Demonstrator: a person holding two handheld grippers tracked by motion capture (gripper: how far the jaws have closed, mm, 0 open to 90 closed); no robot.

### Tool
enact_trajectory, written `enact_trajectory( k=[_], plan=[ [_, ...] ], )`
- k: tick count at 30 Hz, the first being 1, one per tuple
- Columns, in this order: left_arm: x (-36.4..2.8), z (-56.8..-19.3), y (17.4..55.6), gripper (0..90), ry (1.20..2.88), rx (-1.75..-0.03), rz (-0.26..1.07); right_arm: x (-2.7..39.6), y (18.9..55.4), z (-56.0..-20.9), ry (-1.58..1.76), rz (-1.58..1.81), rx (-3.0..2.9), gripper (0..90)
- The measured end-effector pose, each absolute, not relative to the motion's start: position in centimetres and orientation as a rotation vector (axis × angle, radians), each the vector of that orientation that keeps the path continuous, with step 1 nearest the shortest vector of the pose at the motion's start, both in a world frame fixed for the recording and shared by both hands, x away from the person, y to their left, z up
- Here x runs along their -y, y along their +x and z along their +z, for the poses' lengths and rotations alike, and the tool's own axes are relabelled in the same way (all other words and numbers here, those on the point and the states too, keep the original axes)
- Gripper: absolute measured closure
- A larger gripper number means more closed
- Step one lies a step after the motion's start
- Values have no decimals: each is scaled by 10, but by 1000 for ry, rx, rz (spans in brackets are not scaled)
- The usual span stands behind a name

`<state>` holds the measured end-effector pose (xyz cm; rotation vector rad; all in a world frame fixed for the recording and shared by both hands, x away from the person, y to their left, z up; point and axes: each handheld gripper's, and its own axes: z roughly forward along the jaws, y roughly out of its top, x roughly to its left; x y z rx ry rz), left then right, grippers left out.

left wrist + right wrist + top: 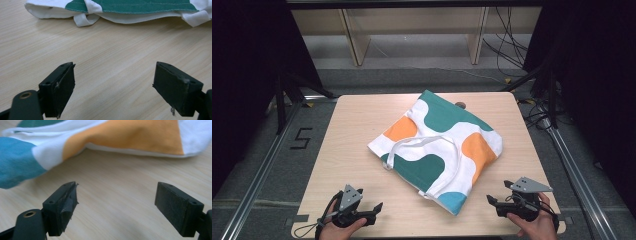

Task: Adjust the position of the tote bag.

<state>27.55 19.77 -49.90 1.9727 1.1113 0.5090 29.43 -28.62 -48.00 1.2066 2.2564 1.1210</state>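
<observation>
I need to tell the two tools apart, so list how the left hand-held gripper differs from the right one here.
The left hand-held gripper sits at the near left of the table, the right hand-held gripper at the near right.

The left one faces the tote bag at its green patch and white handle; the right one faces the bag's orange and blue patches.

Both are open, hold nothing, and are apart from the bag.

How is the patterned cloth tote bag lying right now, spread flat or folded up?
Spread flat. The white cloth tote bag with green, orange and blue patches lies unfolded, diagonal on the wooden table, its white handles flopped across its upper face.
</observation>
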Motion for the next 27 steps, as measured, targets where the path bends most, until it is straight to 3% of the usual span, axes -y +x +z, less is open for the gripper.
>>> enact_trajectory(
  k=[16, 27],
  plan=[
    [-199, -499, 277, 166, 1980, -1112, 521, 244, 297, -461, 939, 1172, -2284, 231],
    [-199, -499, 278, 164, 1991, -1101, 524, 183, 297, -454, 756, 1190, -2419, 210]
  ],
)
